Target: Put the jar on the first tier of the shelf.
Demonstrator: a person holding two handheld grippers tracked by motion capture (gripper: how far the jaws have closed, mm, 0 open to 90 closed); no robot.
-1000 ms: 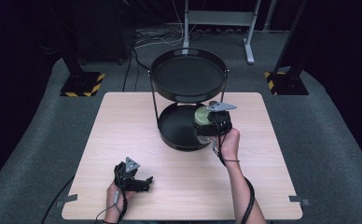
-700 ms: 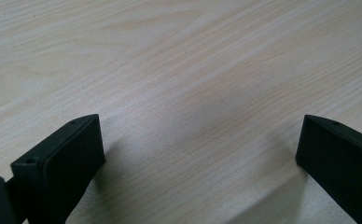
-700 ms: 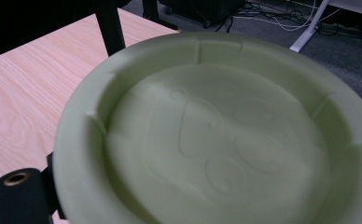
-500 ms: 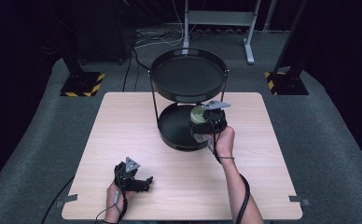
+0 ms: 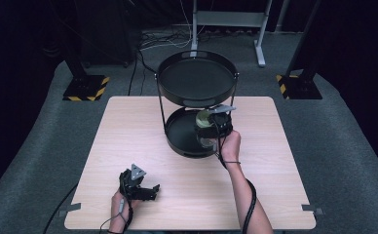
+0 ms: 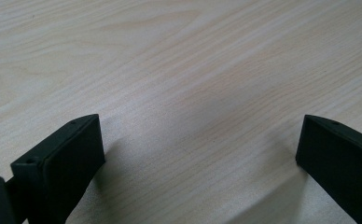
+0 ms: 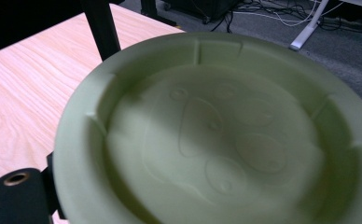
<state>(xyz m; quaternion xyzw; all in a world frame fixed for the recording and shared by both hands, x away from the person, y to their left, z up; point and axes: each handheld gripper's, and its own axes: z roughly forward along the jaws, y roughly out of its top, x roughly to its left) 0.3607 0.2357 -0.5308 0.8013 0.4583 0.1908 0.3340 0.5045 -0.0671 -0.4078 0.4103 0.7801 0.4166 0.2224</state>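
Right gripper [image 5: 211, 127], centre of the high view, is over the lower tray [image 5: 177, 131] of the black two-tier stand [image 5: 197, 78], jaws clamped on a pale green round lid [image 7: 216, 135]. Lid is tilted, hollow embossed side facing the camera; round, so no long axis. Left gripper [image 5: 141, 187], lower left, rests on the wooden table [image 5: 128, 122], jaws spread wide and empty.

Pale green lid [image 7: 216, 135], faint embossed shapes on its inner face. Black two-tier stand [image 5: 197, 80], trays and posts alike. Light wood-grain table [image 5: 128, 131]. Black left gripper [image 5: 139, 186] with grey plate; black right gripper [image 5: 215, 127]. Dark grey floor [image 5: 352, 146]. Yellow-and-black striped bases [image 5: 85, 90] beyond the table's far corners.
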